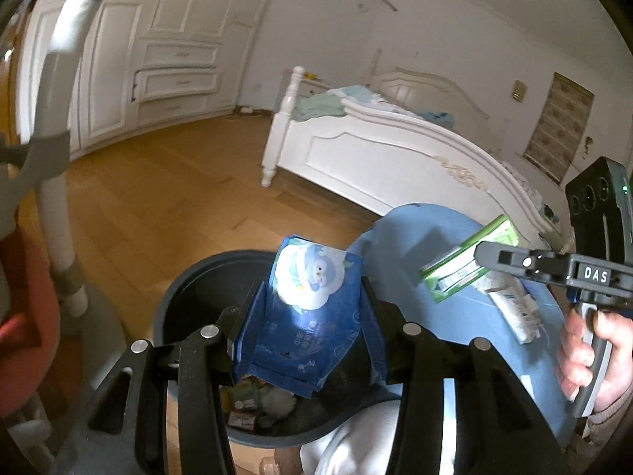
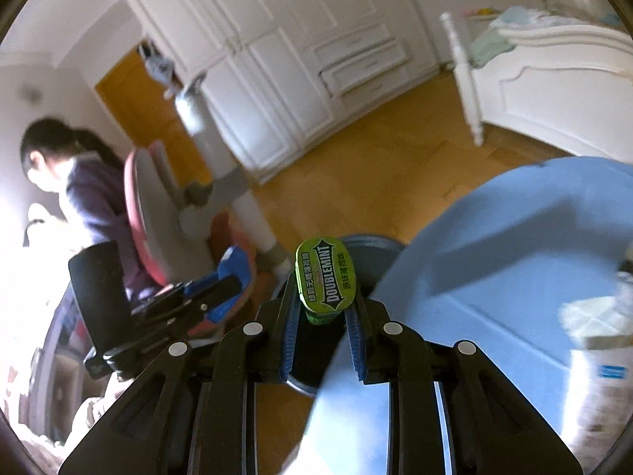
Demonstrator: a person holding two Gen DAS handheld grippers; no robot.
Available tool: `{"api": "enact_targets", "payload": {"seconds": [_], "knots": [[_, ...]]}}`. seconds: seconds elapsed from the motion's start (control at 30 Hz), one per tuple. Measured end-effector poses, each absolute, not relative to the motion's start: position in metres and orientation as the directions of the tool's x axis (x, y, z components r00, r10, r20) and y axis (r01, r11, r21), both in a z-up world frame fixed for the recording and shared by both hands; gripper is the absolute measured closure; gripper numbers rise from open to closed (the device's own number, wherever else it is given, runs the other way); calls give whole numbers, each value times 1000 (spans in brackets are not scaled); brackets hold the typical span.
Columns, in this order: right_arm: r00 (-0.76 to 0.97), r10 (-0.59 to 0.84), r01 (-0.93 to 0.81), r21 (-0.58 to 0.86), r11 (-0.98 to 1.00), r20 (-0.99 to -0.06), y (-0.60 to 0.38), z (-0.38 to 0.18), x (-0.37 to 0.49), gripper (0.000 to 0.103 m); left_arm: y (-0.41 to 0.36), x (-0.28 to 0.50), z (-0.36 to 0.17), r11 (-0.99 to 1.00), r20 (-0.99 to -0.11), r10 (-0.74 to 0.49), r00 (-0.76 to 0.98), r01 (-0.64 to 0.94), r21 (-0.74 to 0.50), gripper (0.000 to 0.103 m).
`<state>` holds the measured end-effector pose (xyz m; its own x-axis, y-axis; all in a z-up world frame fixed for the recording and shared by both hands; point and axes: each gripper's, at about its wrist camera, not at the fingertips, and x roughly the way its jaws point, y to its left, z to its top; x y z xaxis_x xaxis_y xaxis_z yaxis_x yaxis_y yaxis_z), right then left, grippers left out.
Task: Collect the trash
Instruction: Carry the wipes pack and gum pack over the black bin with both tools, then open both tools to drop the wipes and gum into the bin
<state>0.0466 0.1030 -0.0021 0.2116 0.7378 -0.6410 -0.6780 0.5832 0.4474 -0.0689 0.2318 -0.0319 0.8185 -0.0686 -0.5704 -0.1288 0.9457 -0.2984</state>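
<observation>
My left gripper (image 1: 306,308) is shut on a blue tissue pack (image 1: 304,308) with a penguin picture and holds it above the open dark grey trash bin (image 1: 186,293). Wrappers lie in the bin's bottom. My right gripper (image 2: 321,308) is shut on a green Doublemint gum tin (image 2: 325,275), held above the bin's rim (image 2: 368,242) by the blue table edge. In the left wrist view the right gripper (image 1: 490,261) shows at the right with the green tin (image 1: 467,261) in its jaws.
A blue table (image 1: 415,245) stands right of the bin, with a white crumpled wrapper (image 1: 514,308) on it. A white bed (image 1: 376,154) stands behind. A pink chair (image 2: 150,198) and a seated person (image 2: 79,182) are at the left. Wooden floor (image 1: 166,198) lies beyond the bin.
</observation>
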Motion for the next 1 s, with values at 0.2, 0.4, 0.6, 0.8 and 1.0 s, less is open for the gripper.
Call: {"api": "enact_targets", "payload": {"seconds": [0.2,0.4,0.6,0.8,1.0], "knots": [[167,685,-710,396,582,-709,157,-24,44,80,251,-77,-60,930,-596,-66,800,-167,-328,57],[150,629,-735,339,587,-763,193,-45,46,80,260,-69,-79,919,-619,-71,782,-190,-345,57],[138,614,-729,340,594,-777,202,-58,51,80,259,-65,-80,924,-629,-61,775,-195,-328,53],[155,637,-708,364,604,-755,195,-58,57,49,251,-68,-65,938,-611,1,791,-212,-274,17],[211,706,-656,438,615,-676,146,-41,64,39,237,-68,-50,946,-600,-31,799,-170,-275,17]]}}
